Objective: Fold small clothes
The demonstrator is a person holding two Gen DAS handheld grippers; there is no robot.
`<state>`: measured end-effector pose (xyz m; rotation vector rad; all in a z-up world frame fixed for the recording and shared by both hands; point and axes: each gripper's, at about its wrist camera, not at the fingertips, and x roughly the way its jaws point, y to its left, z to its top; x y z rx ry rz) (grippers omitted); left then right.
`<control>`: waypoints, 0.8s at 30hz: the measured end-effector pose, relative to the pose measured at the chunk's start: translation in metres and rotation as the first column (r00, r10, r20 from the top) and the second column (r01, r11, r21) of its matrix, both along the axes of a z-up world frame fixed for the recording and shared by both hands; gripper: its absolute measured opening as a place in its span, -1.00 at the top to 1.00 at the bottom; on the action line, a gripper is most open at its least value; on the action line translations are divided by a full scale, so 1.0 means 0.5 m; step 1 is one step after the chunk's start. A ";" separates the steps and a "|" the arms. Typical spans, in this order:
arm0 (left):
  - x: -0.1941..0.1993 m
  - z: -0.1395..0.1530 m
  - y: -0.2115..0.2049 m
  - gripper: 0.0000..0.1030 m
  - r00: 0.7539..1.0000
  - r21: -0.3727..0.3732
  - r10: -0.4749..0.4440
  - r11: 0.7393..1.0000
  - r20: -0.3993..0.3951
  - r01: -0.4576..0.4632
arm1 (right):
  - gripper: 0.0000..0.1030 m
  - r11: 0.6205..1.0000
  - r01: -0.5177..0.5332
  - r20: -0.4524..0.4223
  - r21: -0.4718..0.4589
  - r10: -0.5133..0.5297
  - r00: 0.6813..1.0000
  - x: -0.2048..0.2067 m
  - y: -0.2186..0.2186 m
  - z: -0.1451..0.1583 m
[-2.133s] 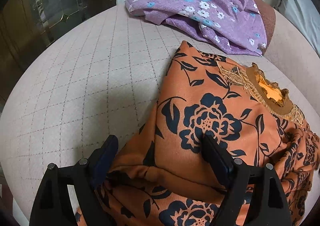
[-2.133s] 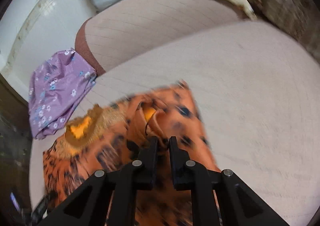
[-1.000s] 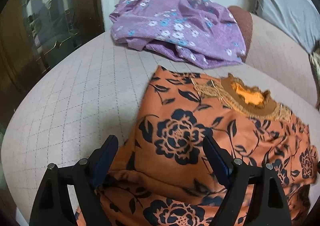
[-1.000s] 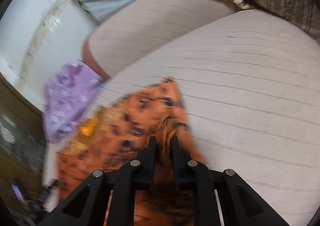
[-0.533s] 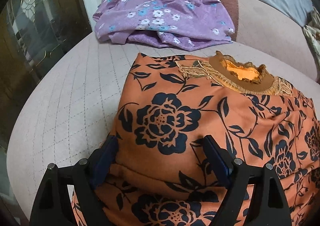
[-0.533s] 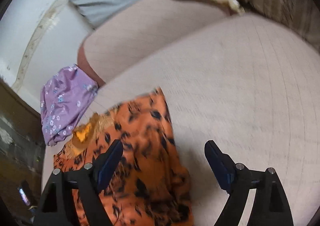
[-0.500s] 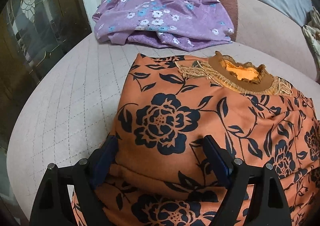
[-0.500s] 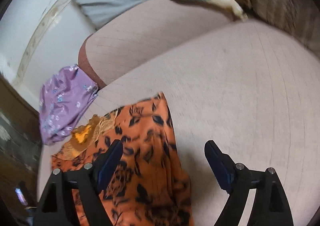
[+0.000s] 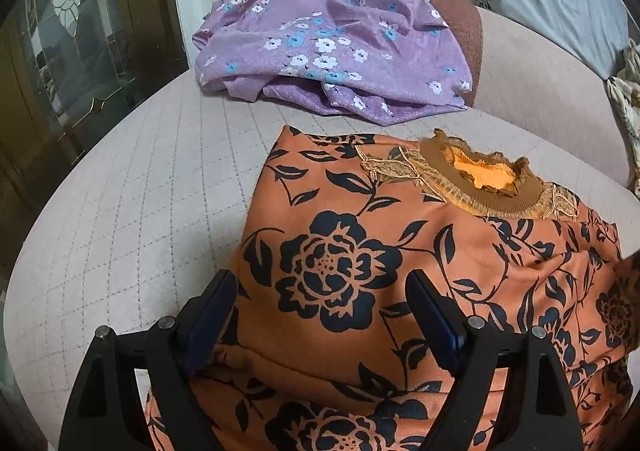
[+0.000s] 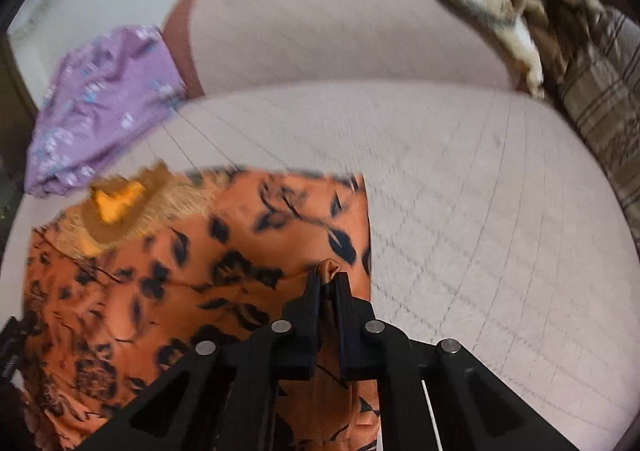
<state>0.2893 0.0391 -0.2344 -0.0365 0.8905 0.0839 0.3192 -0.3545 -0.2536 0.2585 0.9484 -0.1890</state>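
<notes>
Half a second ago right gripper (image 10: 329,283) was spread wide over the cloth; now its jaws are pinched together on a small ridge of the orange floral top (image 9: 400,263), near the top's right edge. Left gripper (image 9: 320,315) unchanged: jaws apart, straddling a puffed fold of the same top, nothing clamped, cloth bulging up between the pads. Orange top lies on the quilted sofa cushion (image 9: 132,211) straight ahead of both claws, collar (image 9: 484,179) at the far end from them. Purple floral garment (image 9: 328,47) is crumpled beyond the collar, ahead-left of the left claw, well apart from the top. Progress, my read: early-mid, top laid out and a side section looks tucked under, main fold still to do; purple one untouched. No containers in view, nothing to report there.
</notes>
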 end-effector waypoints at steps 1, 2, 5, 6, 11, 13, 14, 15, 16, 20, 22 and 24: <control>0.000 0.000 -0.001 -0.69 1.000 -0.002 -0.001 1.000 0.000 0.001 | 0.87 1.000 -0.002 0.027 -0.002 0.002 1.000 0.000 0.000 0.017; 0.000 -0.001 0.000 -0.68 1.000 0.002 -0.002 1.000 0.001 0.002 | 0.87 1.000 -0.002 0.048 0.002 0.001 0.999 0.003 0.000 0.030; -0.001 0.001 0.002 -0.69 1.000 0.009 0.009 1.000 0.010 -0.009 | 0.87 1.000 0.018 0.146 0.020 -0.021 0.989 0.019 -0.003 0.081; -0.002 0.001 0.004 -0.68 1.000 0.005 0.012 1.000 0.014 -0.012 | 0.87 0.999 0.029 0.172 0.026 -0.033 0.985 0.024 -0.006 0.092; 0.007 -0.014 -0.006 -0.68 1.000 0.040 0.005 0.999 -0.008 -0.005 | 0.87 0.995 0.099 0.162 0.025 -0.102 0.982 0.060 -0.027 0.057; 0.011 -0.025 -0.015 -0.69 1.000 0.083 0.002 0.997 -0.028 0.001 | 0.83 0.991 0.127 0.086 0.031 -0.129 0.988 0.071 -0.048 -0.003; 0.013 -0.032 -0.019 -0.69 0.999 0.100 -0.003 0.995 -0.041 0.007 | 0.83 0.988 0.140 0.013 0.068 -0.141 0.990 0.081 -0.061 -0.045; 0.014 -0.032 -0.019 -0.69 0.999 0.101 -0.004 0.995 -0.044 0.009 | 0.82 0.980 0.159 -0.059 0.119 -0.153 0.986 0.085 -0.074 -0.080; 0.014 -0.031 -0.016 -0.69 0.999 0.096 -0.004 0.995 -0.043 0.008 | 0.82 0.971 0.173 -0.070 0.167 -0.164 0.984 0.080 -0.084 -0.092; 0.013 -0.026 0.000 -0.68 0.999 0.081 0.027 0.996 -0.037 -0.024 | 0.69 0.935 0.228 0.015 0.273 -0.241 0.970 0.026 -0.117 -0.051; 0.011 -0.022 0.010 -0.68 0.999 0.065 0.044 0.997 -0.032 -0.041 | 0.68 0.939 0.211 0.065 0.272 -0.236 0.970 0.003 -0.117 -0.019; 0.008 -0.015 0.014 -0.68 0.998 0.069 0.057 0.996 -0.012 -0.056 | 0.56 0.952 0.144 0.116 0.270 -0.180 0.977 -0.016 -0.097 0.014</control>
